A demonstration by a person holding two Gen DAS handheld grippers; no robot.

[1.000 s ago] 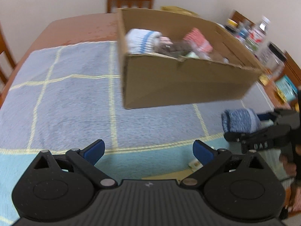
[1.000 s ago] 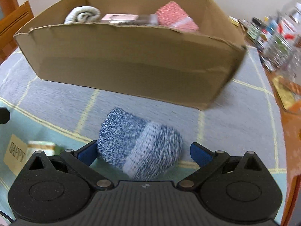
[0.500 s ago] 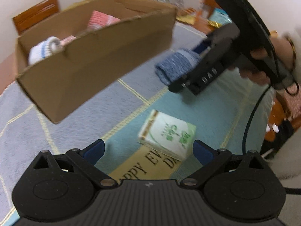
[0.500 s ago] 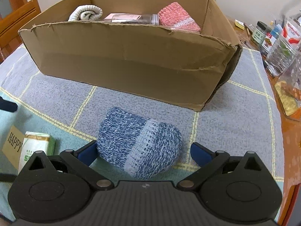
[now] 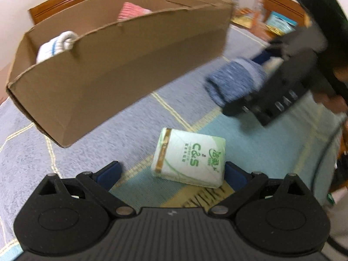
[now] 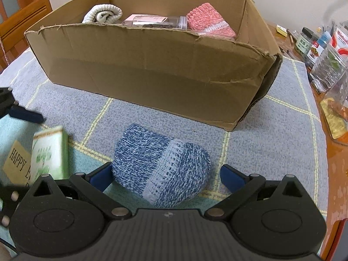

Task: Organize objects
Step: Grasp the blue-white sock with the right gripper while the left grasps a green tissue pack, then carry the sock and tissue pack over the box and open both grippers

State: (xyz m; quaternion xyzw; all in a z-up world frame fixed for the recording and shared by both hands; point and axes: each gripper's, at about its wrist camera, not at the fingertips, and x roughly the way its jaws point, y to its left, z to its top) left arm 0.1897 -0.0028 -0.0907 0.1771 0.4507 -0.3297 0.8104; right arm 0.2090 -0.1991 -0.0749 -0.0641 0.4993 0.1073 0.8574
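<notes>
1. At nine o'clock in the right wrist view, the left gripper (image 5: 171, 171) reaches in from the frame edge. In its own view its blue-tipped fingers stand wide apart, on either side of a green-and-white tissue pack (image 5: 189, 160), not touching it.
2. The tissue pack lies on the blue checked tablecloth (image 6: 271, 134), partly over a tan card (image 6: 18, 163) printed with "HAPPY".
3. At six o'clock in the right wrist view, the right gripper (image 6: 166, 175) has its fingers spread apart too, with a rolled blue knit sock (image 6: 161, 165) sitting between them. The left fingertip is just at the sock's edge; the right one stands clear of it.
4. At twelve o'clock, beyond the sock, a cardboard box (image 6: 152, 65) rests on the cloth.
5. Inside the box, from left to right: a white rolled sock (image 6: 103, 14), a clear plastic container (image 6: 155, 21) lying on its side, and a pink knit sock (image 6: 209, 20).
6. At two to three o'clock, jars and bottles (image 6: 322, 50) crowd the wooden table edge (image 6: 338, 174), well apart from the blue sock.
7. In the left wrist view, a hand (image 5: 339, 82) at three o'clock grips the right tool's handle.
</notes>
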